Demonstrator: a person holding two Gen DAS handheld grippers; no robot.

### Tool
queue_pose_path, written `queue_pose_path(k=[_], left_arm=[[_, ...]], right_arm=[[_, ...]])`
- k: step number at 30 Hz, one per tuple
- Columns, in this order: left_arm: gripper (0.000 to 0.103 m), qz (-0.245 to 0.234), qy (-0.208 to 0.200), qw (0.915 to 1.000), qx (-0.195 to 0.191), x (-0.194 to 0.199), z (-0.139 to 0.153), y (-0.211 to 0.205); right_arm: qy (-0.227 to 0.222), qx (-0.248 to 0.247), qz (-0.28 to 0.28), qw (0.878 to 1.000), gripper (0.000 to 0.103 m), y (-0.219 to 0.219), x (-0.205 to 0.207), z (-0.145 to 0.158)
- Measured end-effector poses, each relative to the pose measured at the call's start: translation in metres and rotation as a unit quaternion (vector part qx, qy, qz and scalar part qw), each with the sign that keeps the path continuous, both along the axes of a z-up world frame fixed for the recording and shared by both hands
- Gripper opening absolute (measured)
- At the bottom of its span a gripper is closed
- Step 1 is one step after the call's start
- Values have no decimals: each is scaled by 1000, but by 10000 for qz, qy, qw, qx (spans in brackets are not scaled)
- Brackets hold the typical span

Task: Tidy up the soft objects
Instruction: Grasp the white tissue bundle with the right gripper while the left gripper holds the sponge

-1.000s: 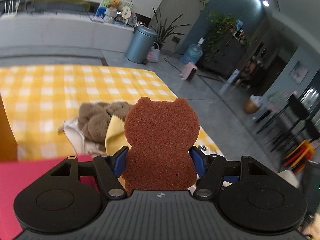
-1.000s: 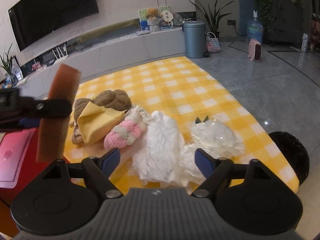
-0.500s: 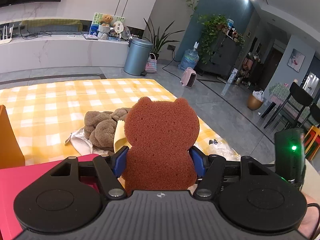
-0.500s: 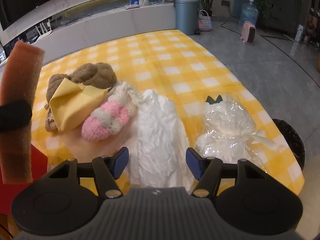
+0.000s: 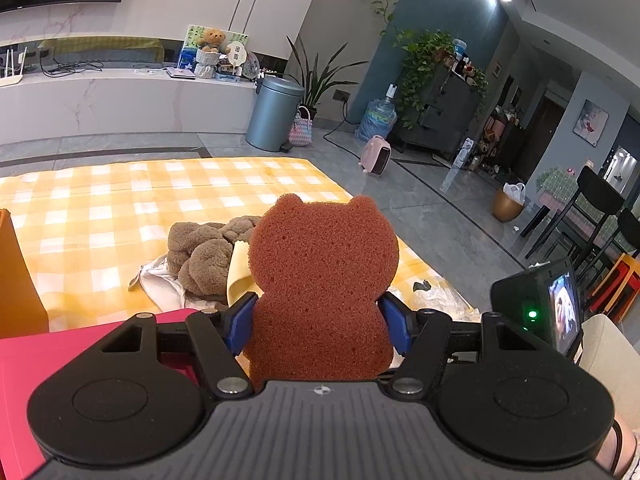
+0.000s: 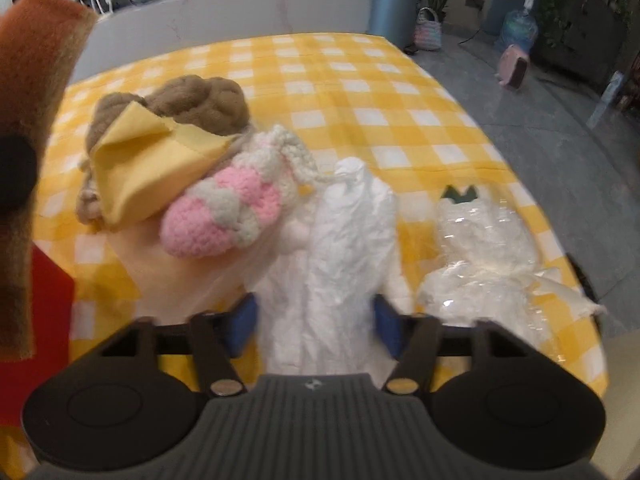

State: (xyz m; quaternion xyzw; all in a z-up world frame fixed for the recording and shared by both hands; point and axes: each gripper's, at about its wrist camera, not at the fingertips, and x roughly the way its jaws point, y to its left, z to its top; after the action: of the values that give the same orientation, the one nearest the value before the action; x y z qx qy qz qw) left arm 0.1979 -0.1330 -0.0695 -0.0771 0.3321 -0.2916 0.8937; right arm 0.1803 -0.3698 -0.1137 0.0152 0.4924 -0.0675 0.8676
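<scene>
Left gripper (image 5: pixel 320 326) clamped on the brown bear-shaped sponge (image 5: pixel 322 280), held upright between blue fingers (image 5: pixel 240 322) above the red box (image 5: pixel 24 380) at 8 o'clock. Right gripper (image 6: pixel 316 326) with fingers apart, just opened wider, straddling the crumpled white bag (image 6: pixel 336 248) without pressing it. On the yellow checked tabletop (image 6: pixel 360 80): pink-and-white knitted piece (image 6: pixel 224 212) at 10 o'clock of that bag, yellow cloth (image 6: pixel 152 164) over brown plush (image 6: pixel 200 100) beyond, clear plastic bundle (image 6: pixel 484 256) at 3 o'clock.

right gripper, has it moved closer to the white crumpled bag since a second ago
Yes. The right gripper has come down and forward over the yellow checked cloth; the white crumpled bag now lies between its blue pads, which have just been opening and do not visibly press it.
</scene>
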Motion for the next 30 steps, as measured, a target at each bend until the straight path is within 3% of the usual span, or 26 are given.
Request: queue_pose_path(k=[2, 8, 9, 10, 11, 13, 19, 23, 26, 30], left_arm=[[75, -1, 0, 10000, 1, 0, 0, 0], [76, 4, 0, 10000, 6, 0, 1, 0], [76, 1, -1, 10000, 10, 0, 1, 0], [76, 2, 0, 10000, 8, 0, 1, 0], [76, 2, 3, 10000, 3, 0, 1, 0], [76, 27, 18, 10000, -53, 0, 0, 1], [75, 82, 49, 9998, -177, 2, -1, 6], [75, 105, -58, 9997, -232, -2, 2, 9], [75, 172, -172, 9995, -221, -6, 6, 9], [75, 106, 19, 9994, -331, -8, 9, 8]], right_arm=[[3, 39, 43, 10000, 72, 0, -1, 0], [142, -547, 287, 9980, 68, 20, 0, -5], [125, -572, 354, 9977, 59, 22, -1, -4], [90, -576, 403, 9975, 41, 24, -2, -3], [44, -610, 399, 9973, 30, 25, -3, -1], [-9, -763, 312, 9966, 24, 23, -7, 2], [-682, -481, 476, 9954, 22, 25, -44, 39], [-787, -746, 466, 9930, 22, 27, -58, 50], [-895, -627, 425, 9931, 22, 19, -64, 57], [-1090, -475, 270, 9925, 22, 5, -71, 66]])
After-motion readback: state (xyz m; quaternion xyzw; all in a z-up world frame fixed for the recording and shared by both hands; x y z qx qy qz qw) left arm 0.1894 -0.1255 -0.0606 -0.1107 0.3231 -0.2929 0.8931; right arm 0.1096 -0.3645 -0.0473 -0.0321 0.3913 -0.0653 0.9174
